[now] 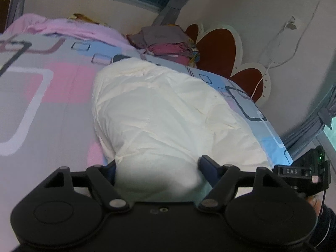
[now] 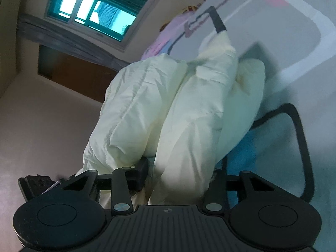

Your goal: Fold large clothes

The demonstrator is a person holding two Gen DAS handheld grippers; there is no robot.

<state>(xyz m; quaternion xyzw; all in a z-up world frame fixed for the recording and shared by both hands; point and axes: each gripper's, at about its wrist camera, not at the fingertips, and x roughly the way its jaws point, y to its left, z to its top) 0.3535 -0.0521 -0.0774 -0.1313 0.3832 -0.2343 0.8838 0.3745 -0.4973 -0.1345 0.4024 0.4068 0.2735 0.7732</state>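
On the far left of the left wrist view is a pink blanket, bunched up at the far end of the bed. The bed sheet has big squares in pink, gray and blue. In the middle lies the white puffy jacket, spread on the bed. The left tool has a thick bunch of the jacket between its two fingers, and they are pinching it. Behind the jacket sits a pile of folded clothes, gray on top and dark pink under it. Right of the pile is a red and white headboard shaped like a flower. A white cable hangs on the wall beside it. At the far right edge part of the right tool shows.

In the right wrist view, a window is at the upper left. The jacket hangs in puffy folds in the middle, lifted up from the right tool, which is pinching the cloth. The sheet is on the right.
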